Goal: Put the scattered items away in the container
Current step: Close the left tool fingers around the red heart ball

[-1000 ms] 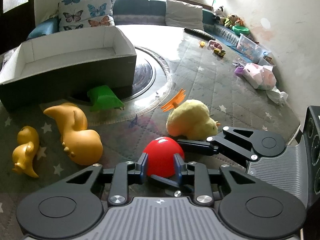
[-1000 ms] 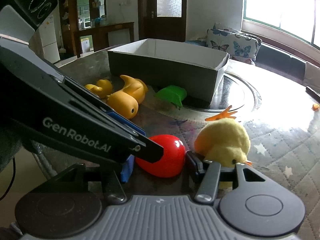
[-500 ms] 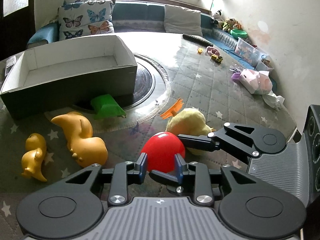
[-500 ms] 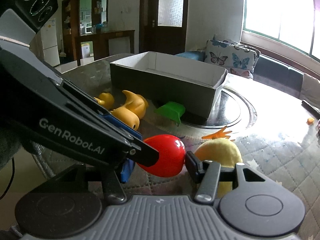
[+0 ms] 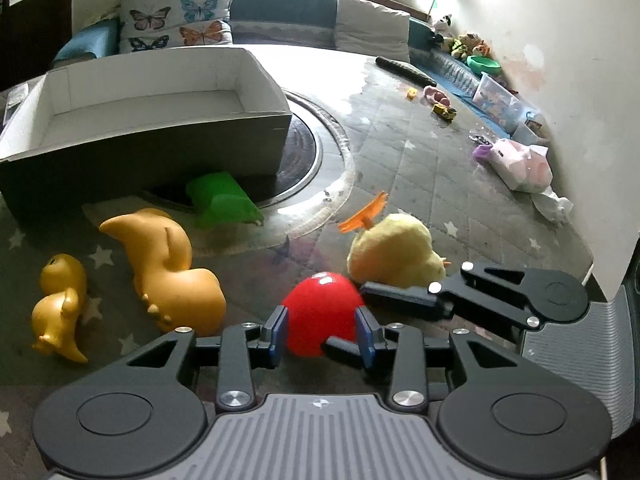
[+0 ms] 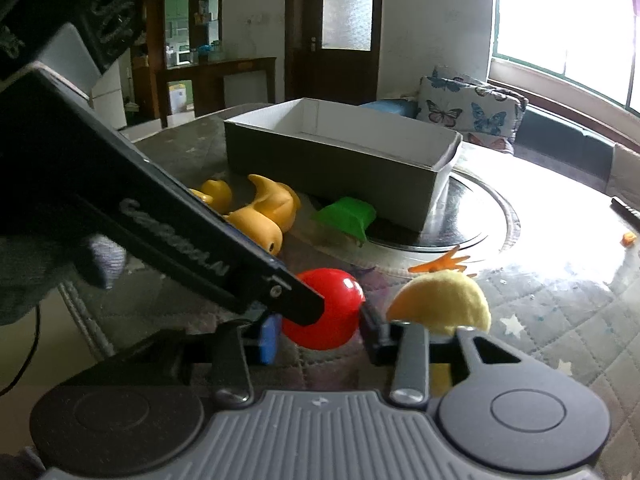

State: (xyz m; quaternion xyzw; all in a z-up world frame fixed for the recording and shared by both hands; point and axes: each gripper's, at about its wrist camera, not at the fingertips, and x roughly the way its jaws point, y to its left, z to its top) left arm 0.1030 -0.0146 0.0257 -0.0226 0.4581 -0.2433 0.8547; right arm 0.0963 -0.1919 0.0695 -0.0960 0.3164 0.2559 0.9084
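Left wrist view, lower centre: the left gripper [image 5: 321,333] jaws, just spreading, flank the red ball [image 5: 320,312]. The right gripper [image 6: 316,336] jaws, just closing, pinch the ball. Lift once the left jaws clear, towards the box [image 5: 160,148] upper left.

Glossy red ball [image 5: 320,312], fuzzy plush chick [image 5: 394,250]

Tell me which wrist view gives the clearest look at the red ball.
The left wrist view: the red ball sits centred and mostly unobstructed between that gripper's blue pads. In the right wrist view the ball is partly covered by the left gripper's dark finger crossing in front.
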